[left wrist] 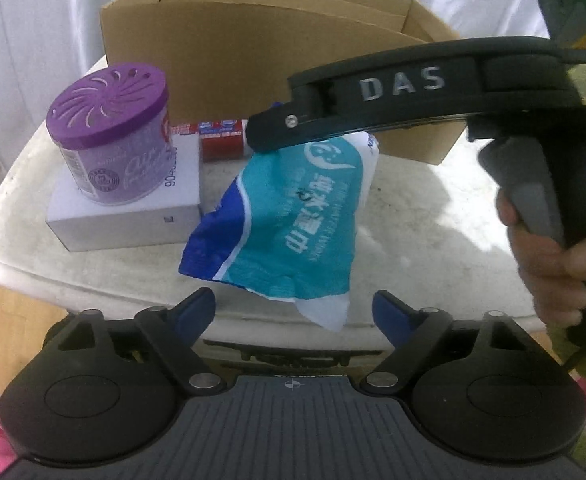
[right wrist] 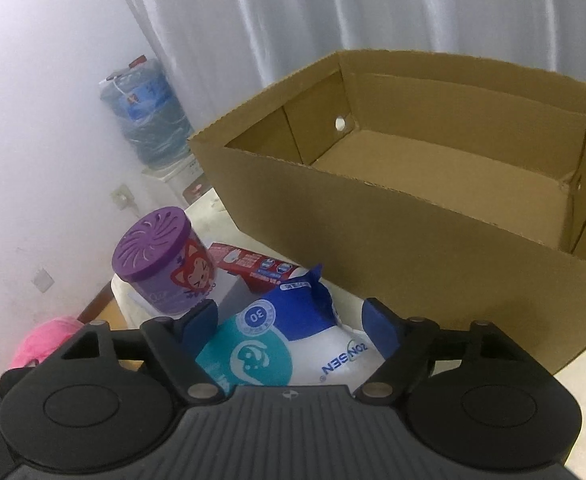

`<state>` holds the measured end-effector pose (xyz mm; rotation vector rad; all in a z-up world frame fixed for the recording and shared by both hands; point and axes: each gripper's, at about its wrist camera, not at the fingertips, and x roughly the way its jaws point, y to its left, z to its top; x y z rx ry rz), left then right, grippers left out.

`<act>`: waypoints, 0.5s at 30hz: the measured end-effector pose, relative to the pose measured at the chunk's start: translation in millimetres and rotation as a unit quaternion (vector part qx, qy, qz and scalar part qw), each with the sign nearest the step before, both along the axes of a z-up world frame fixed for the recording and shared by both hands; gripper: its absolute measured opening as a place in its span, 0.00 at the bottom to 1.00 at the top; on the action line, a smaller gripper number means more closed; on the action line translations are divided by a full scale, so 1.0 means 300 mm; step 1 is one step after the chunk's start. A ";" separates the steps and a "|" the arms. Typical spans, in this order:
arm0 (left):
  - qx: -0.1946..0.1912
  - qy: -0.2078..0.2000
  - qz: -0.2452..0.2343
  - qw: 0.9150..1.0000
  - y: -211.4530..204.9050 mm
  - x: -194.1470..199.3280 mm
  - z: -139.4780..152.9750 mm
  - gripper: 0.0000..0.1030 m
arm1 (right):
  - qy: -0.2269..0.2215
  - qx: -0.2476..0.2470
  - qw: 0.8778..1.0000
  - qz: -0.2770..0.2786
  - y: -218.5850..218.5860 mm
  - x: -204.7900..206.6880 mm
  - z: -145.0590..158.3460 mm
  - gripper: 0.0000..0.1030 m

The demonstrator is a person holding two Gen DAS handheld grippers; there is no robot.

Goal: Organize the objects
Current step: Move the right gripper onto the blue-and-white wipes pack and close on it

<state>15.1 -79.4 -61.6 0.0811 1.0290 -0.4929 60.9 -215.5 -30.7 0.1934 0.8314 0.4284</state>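
You have barely begun, by the look of it: the cardboard box (right wrist: 433, 216) beyond your right tongs (right wrist: 293, 322) shows a bare floor, with nothing packed that these views reveal, so every item seems left to move; the teal and blue bag (left wrist: 293, 216) lies on the bench (left wrist: 433, 216), its near end just ahead of your left tongs (left wrist: 293, 306) and its far end under your right tongs, between their blue pads (right wrist: 381, 324); both pairs of tongs stand parted, and neither pinches the bag so far as the views show, though the right pair's contact is hard to judge; you likely mean to lift it from both ends; count what waits: one bag, one purple-lidded air freshener (left wrist: 111, 136) standing on one white box (left wrist: 129, 216) to the left of the left tongs, one red carton (left wrist: 223, 140) behind them against the cardboard box; four things to stow, one box to hold them; a water jug (right wrist: 145, 116) stands far off, apart from the job.
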 end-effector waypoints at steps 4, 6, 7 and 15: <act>-0.012 0.000 -0.002 1.000 0.017 0.013 0.005 0.81 | 0.027 0.005 1.000 -0.006 -0.008 -0.010 0.012 0.75; -0.016 -0.001 -0.004 1.000 0.024 0.020 0.008 0.81 | 0.038 0.004 0.999 -0.013 -0.010 -0.018 0.015 0.75; -0.018 0.000 -0.006 1.000 0.039 0.018 0.012 0.81 | 0.043 0.002 0.999 -0.017 -0.012 -0.025 0.016 0.75; -0.033 -0.001 -0.024 0.999 0.031 0.006 0.009 0.81 | 0.072 0.019 0.996 -0.050 -0.040 -0.074 0.008 0.75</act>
